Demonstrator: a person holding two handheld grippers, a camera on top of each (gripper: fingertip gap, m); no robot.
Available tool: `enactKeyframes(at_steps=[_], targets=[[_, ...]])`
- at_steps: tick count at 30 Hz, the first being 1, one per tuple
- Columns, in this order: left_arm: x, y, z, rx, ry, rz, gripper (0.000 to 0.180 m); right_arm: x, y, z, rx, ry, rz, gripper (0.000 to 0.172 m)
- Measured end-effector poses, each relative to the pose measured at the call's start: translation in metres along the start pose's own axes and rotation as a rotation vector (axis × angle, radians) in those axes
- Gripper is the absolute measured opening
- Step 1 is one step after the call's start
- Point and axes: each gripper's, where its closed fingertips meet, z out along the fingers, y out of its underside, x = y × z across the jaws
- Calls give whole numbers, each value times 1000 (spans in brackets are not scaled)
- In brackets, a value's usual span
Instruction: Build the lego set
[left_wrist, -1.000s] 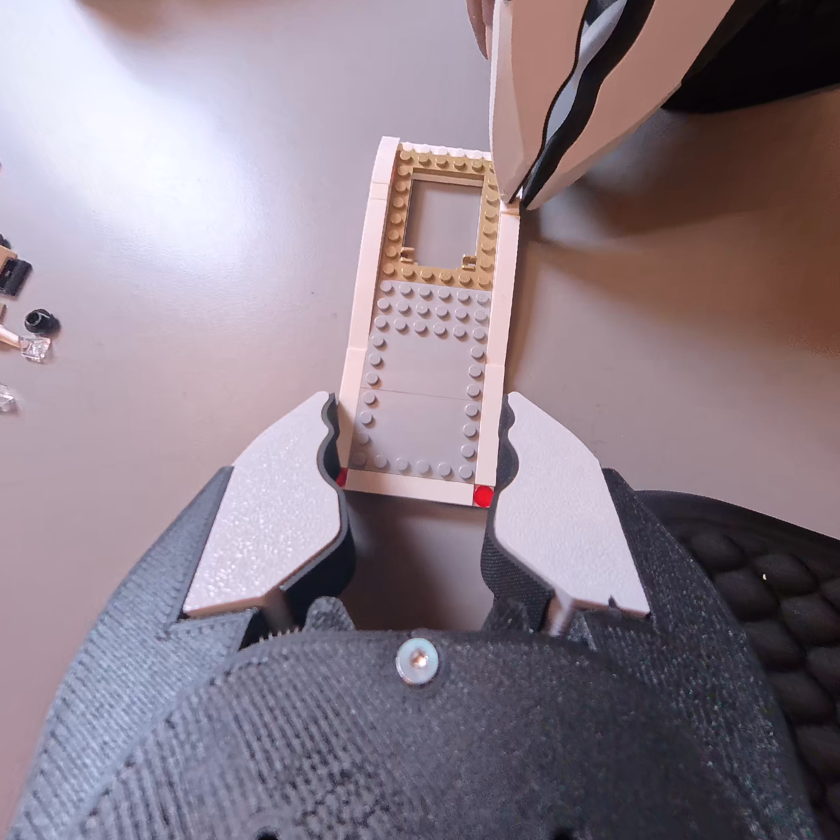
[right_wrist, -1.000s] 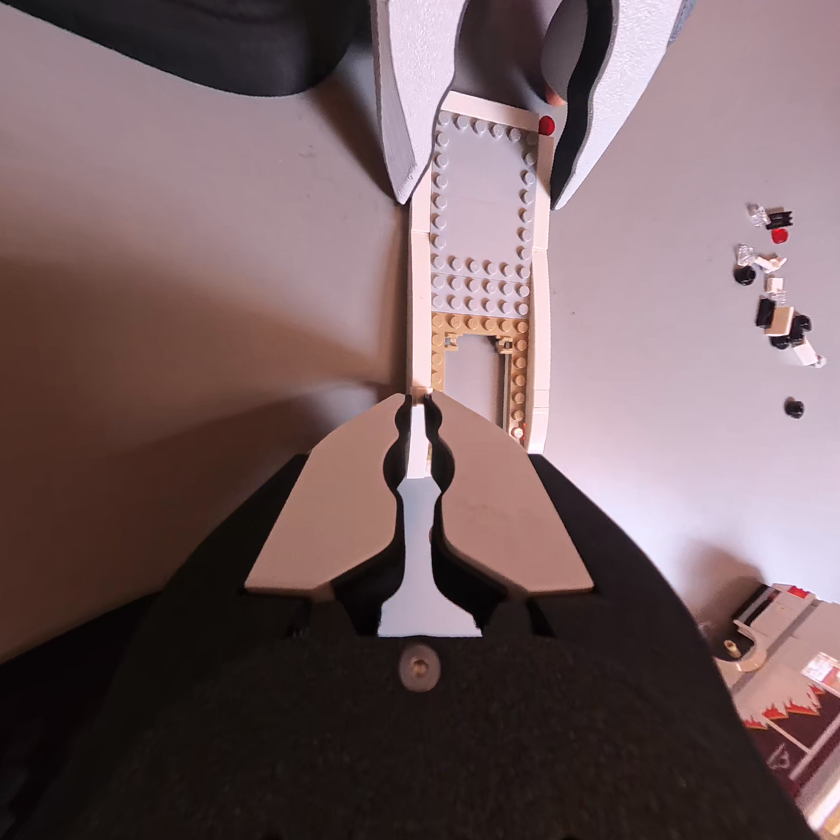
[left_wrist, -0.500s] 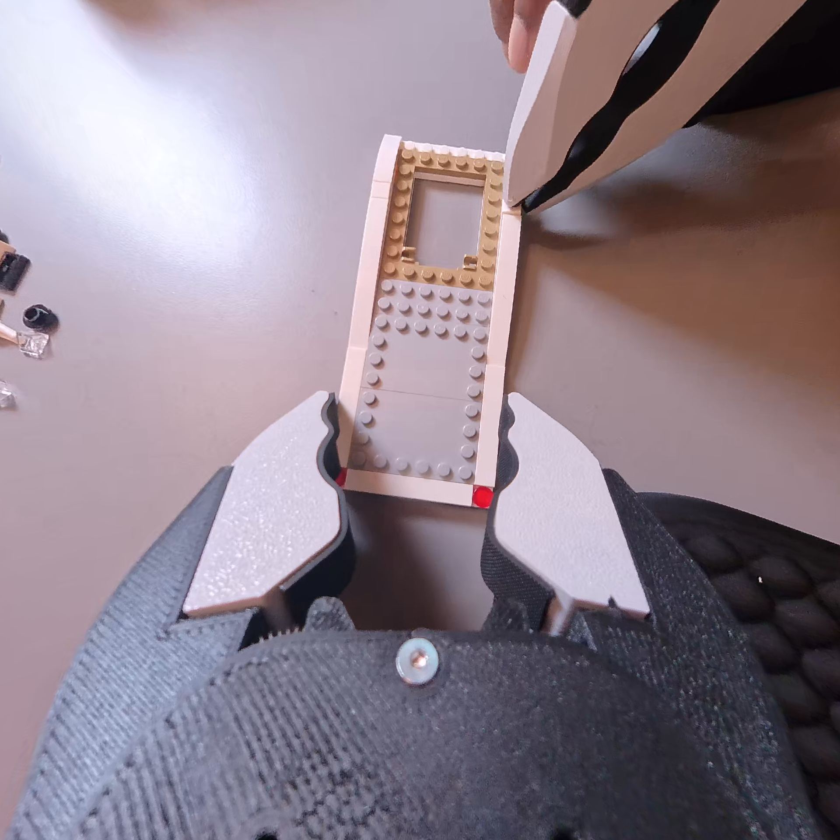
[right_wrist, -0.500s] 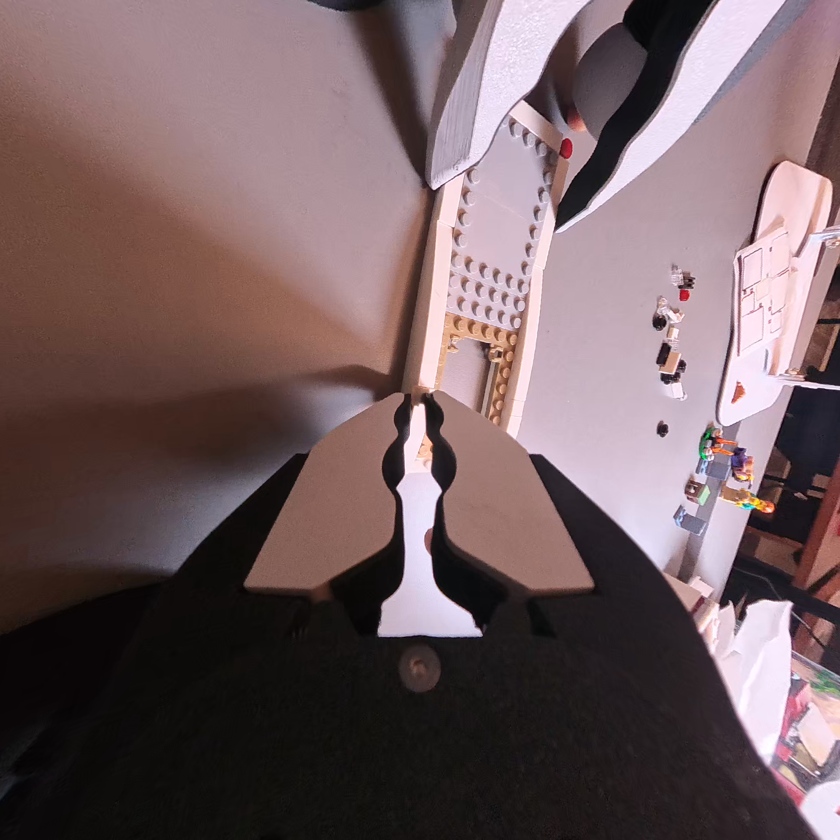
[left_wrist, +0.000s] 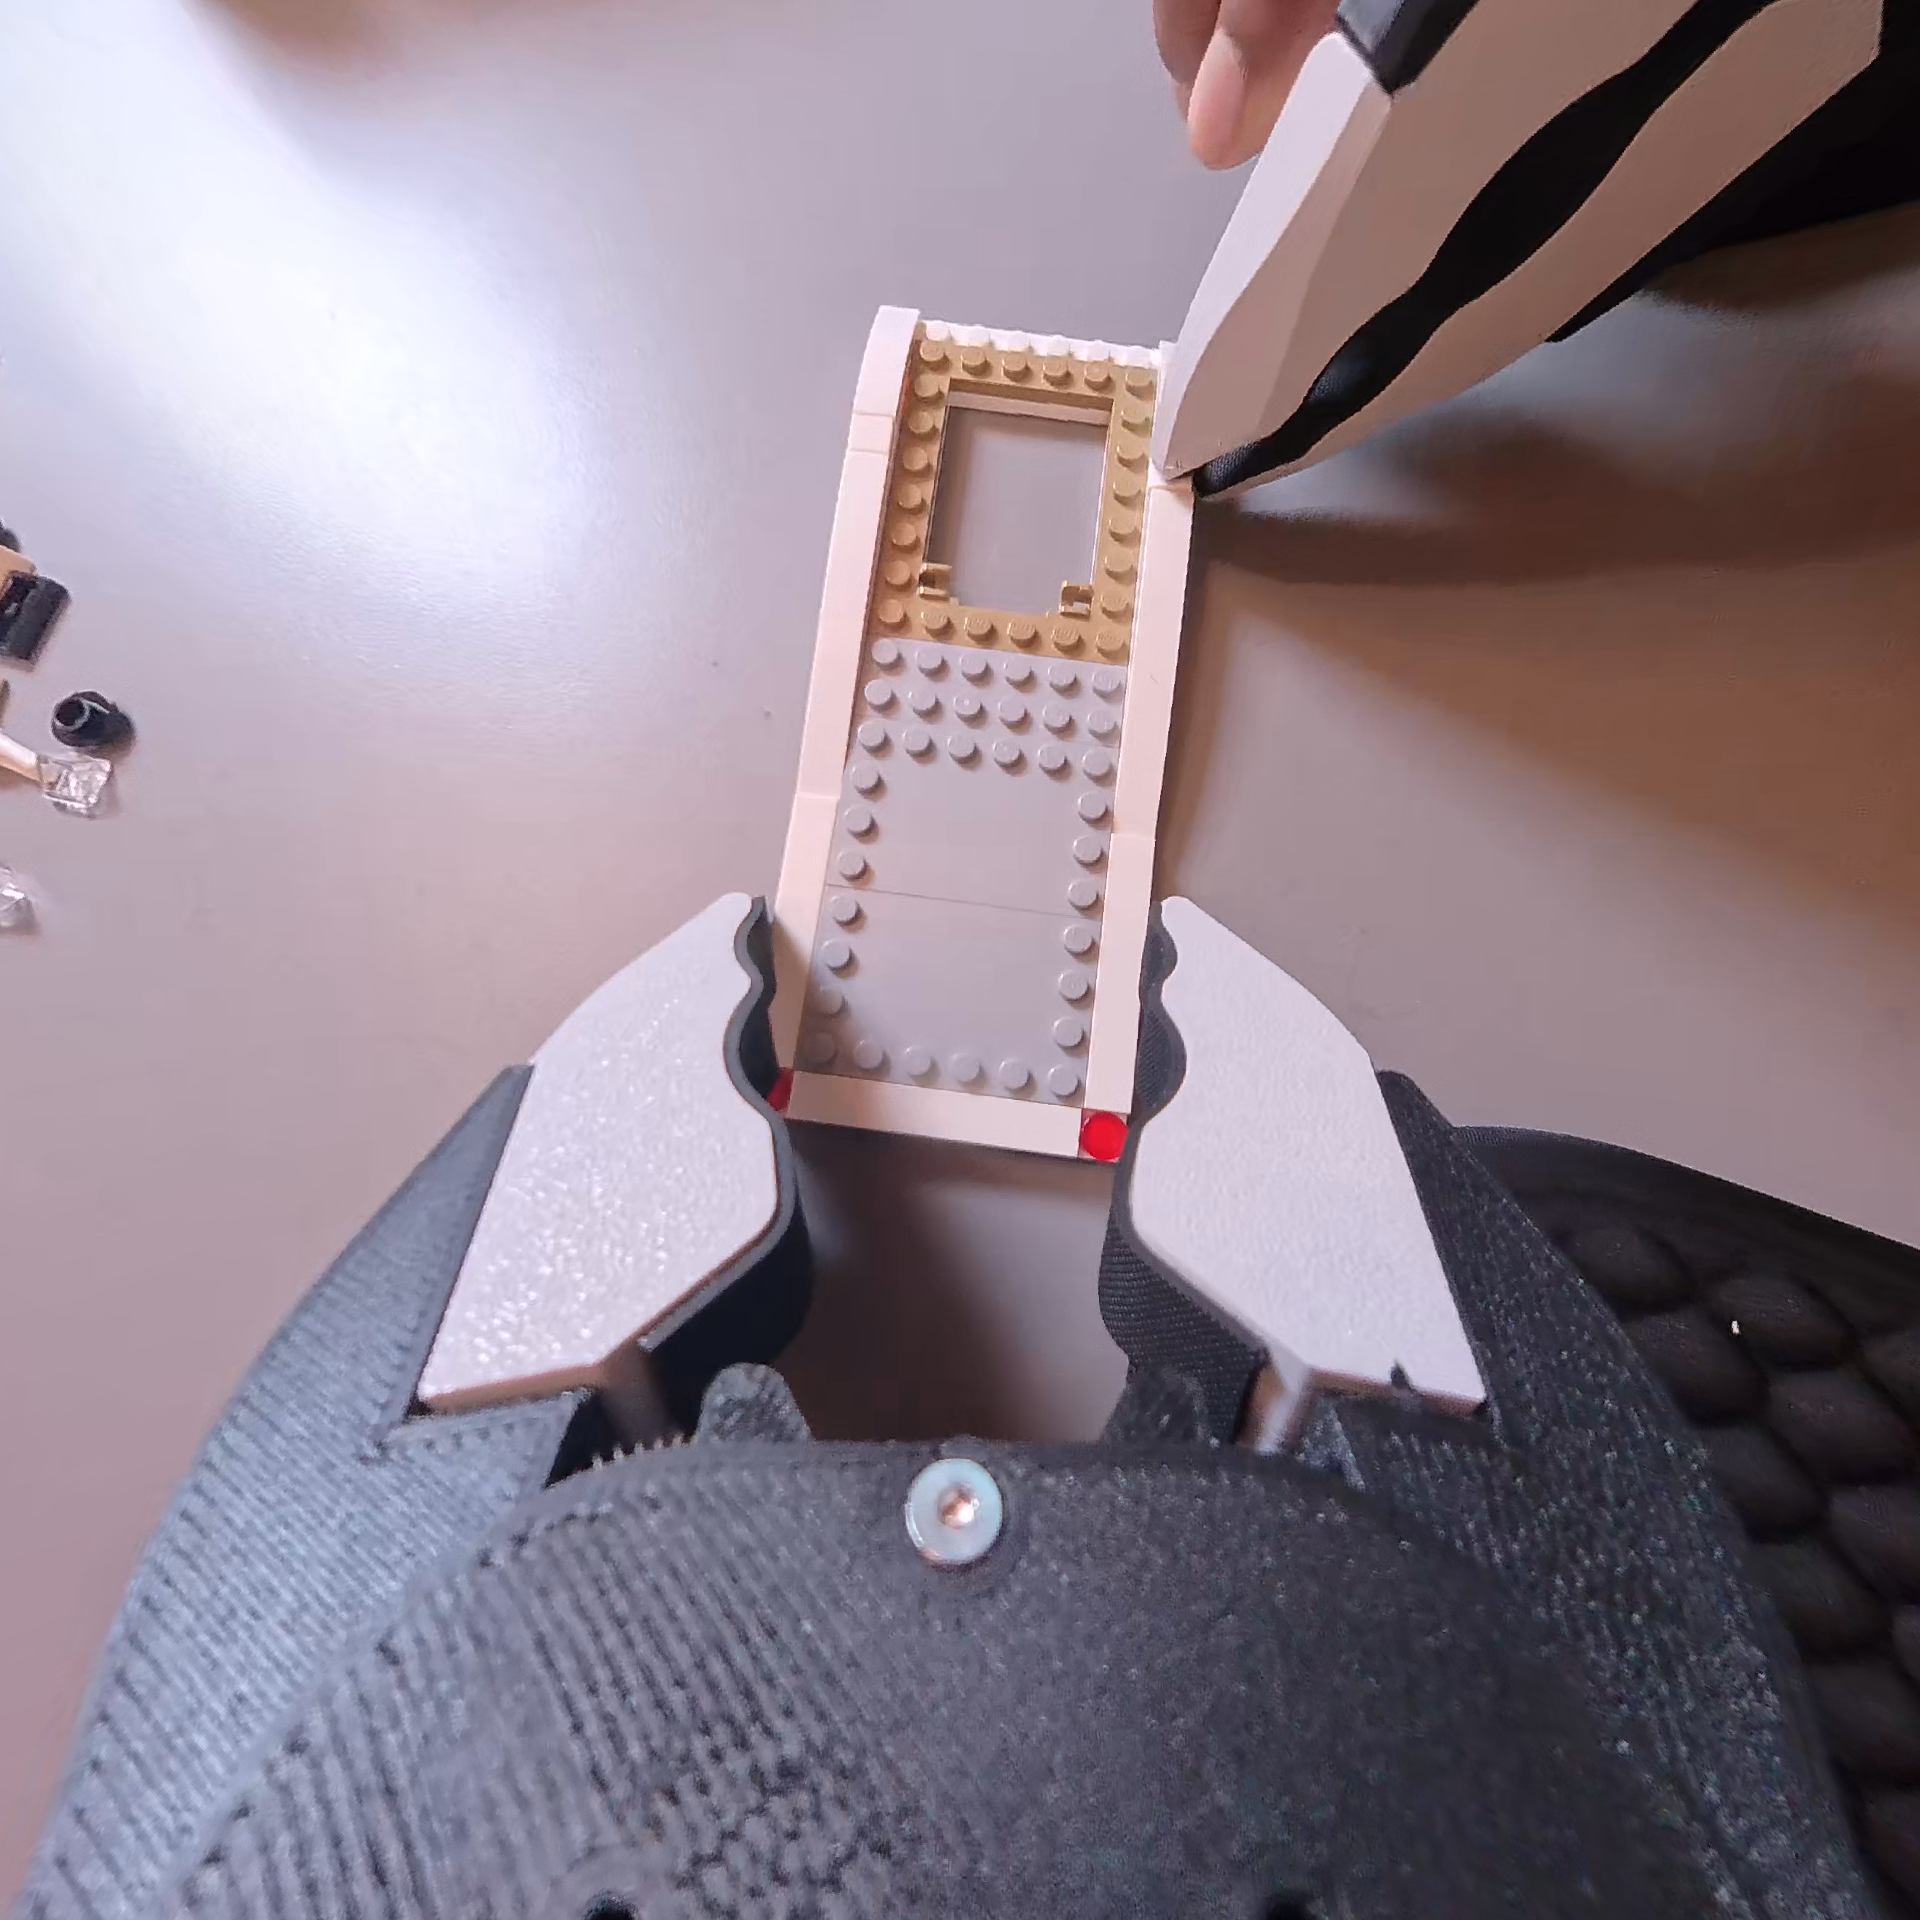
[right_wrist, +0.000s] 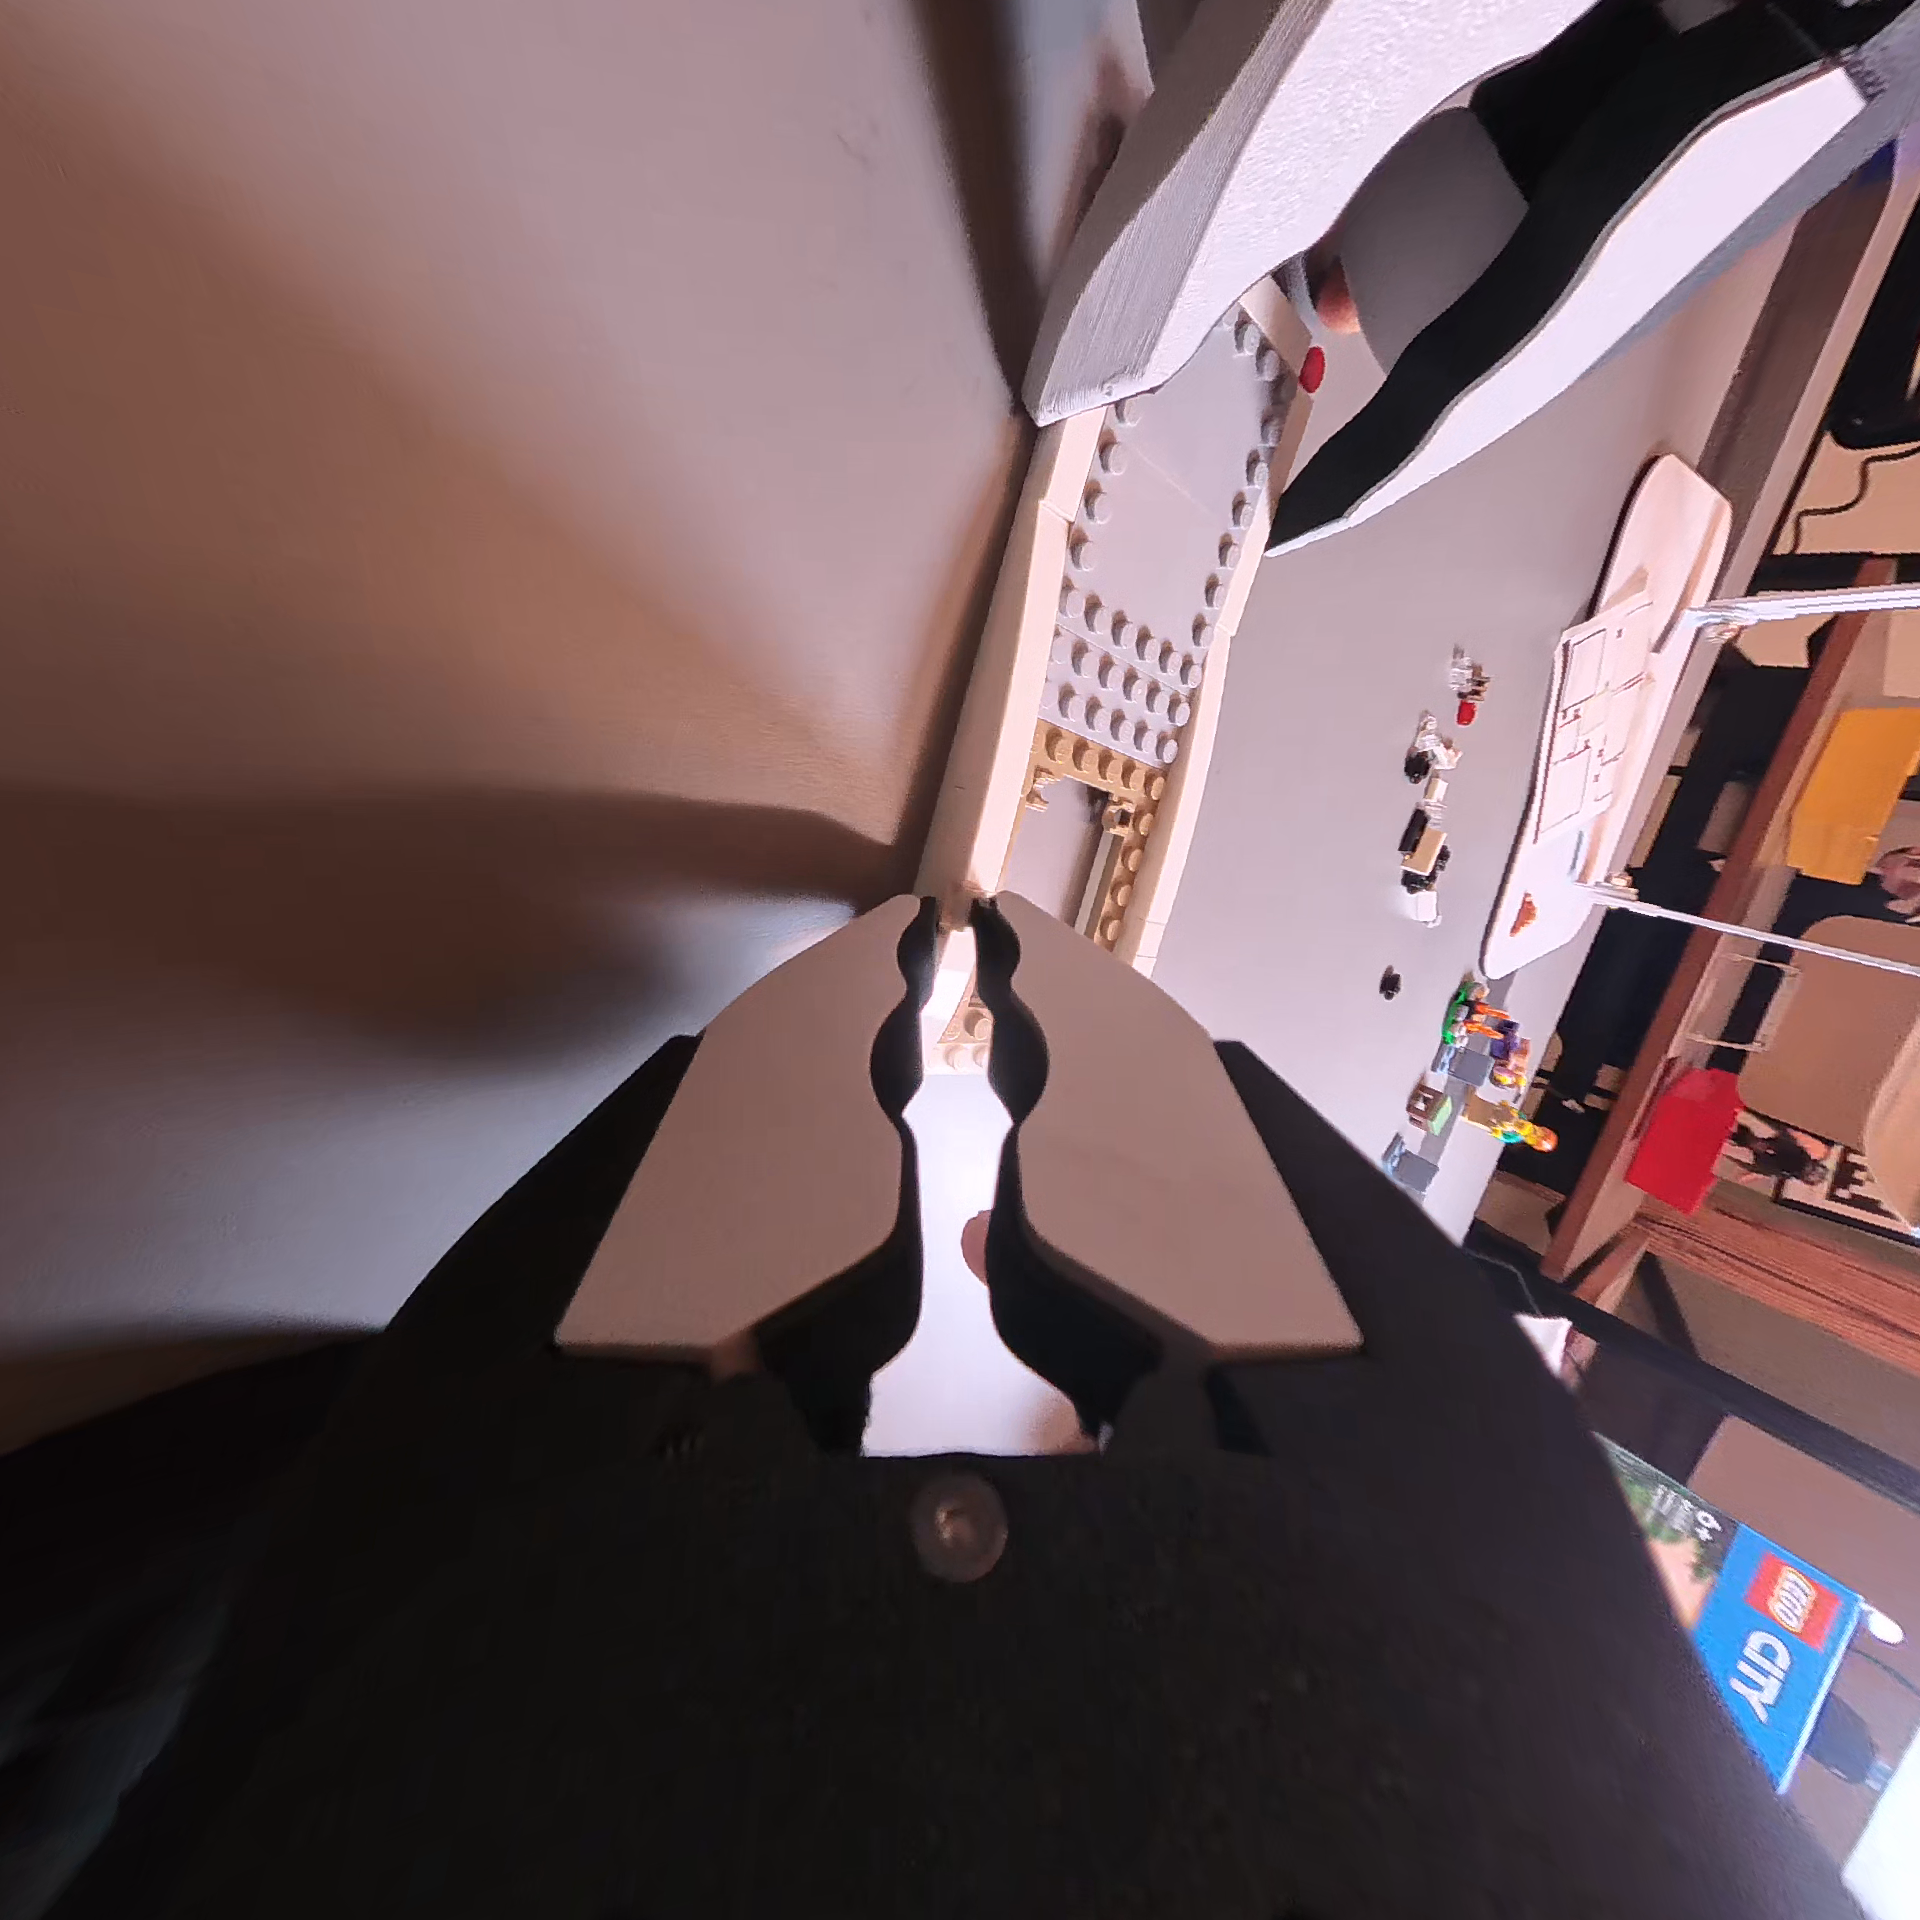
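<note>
A long brick assembly with white edge strips, grey studded plates and a tan frame lies on the table. It also shows in the right wrist view. My left gripper is shut on its near end, with the pads pressed on both white sides by the red studs. It also shows in the right wrist view. My right gripper is shut on the white edge strip at the assembly's far right corner. In the left wrist view it is tilted over to the right.
Small loose pieces lie to the left and also show in the right wrist view. A white board with a sheet, minifigures, a red box and a blue box lie beyond. A person's finger is by the right gripper. One gripper's finger ends stand about 9 centimeters off the other's.
My right gripper has rolled over to the side while staying pinched on the white edge strip. My left gripper and the assembly have stayed in place.
</note>
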Motion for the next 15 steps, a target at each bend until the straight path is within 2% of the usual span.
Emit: enactKeyframes(at_steps=[1,8,12,15], targets=[[0,0,0,0,0,0,68,0,0,0,-2,11,-2,7],[0,0,0,-2,-1,-4,69,1,0,0,-2,60,-37,7],[0,0,0,-3,-4,-3,68,1,0,0,51,64,70,7],[0,0,0,-3,-4,-4,69,2,0,0,50,110,30,7]])
